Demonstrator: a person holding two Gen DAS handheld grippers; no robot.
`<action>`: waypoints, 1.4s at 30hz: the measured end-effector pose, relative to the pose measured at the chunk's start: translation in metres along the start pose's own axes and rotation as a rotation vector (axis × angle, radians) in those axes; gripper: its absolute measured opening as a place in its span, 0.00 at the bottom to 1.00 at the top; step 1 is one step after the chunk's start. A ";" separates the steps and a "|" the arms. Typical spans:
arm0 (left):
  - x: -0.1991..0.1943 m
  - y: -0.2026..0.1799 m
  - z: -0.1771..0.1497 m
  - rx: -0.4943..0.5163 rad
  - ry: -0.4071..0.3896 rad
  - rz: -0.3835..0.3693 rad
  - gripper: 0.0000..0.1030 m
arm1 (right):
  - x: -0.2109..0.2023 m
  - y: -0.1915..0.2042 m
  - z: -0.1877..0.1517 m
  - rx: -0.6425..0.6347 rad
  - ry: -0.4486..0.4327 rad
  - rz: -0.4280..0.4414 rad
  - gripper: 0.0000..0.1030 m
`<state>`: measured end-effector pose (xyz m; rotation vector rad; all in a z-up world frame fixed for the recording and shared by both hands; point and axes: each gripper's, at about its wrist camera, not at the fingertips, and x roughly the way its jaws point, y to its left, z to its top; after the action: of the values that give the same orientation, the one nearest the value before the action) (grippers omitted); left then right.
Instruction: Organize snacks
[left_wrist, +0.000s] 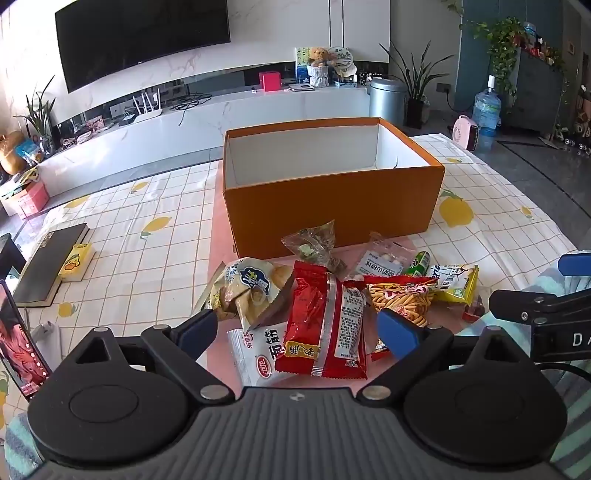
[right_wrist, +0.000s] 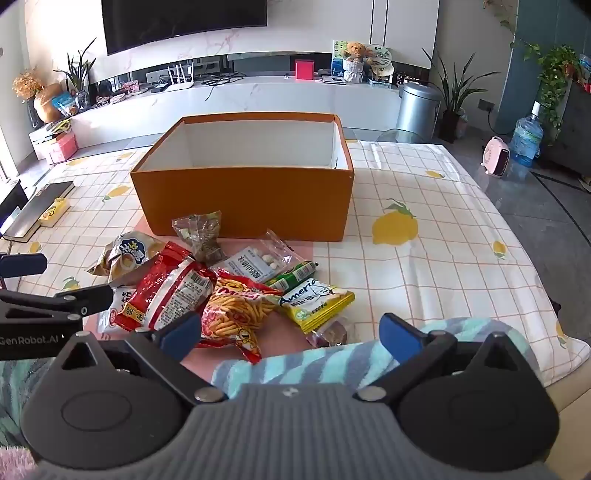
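Observation:
An open orange box with a white inside stands on the lemon-print tablecloth. In front of it lies a pile of snack packets: a red packet, a white packet, a bread bag, a stick-snack bag, a yellow packet, a clear candy bag and a brown bag. My left gripper hovers open over the red packet. My right gripper is open above a striped sleeve, right of the pile.
A dark book and a small yellow box lie at the table's left. A phone stands at the left edge. Beyond the table are a TV cabinet, a bin and a water jug.

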<state>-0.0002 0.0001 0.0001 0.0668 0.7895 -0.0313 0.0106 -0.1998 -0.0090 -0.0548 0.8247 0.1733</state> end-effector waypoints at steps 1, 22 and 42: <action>0.000 0.000 0.000 0.000 0.000 0.000 1.00 | 0.000 0.000 0.000 0.001 0.002 0.002 0.96; 0.003 0.001 -0.001 0.010 0.007 0.005 1.00 | -0.002 0.000 0.000 0.004 0.000 -0.006 0.96; 0.003 0.000 0.000 0.007 0.007 0.003 1.00 | -0.002 0.000 -0.001 0.007 0.000 -0.011 0.96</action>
<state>0.0014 -0.0004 -0.0020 0.0750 0.7961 -0.0309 0.0090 -0.2003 -0.0084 -0.0528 0.8252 0.1603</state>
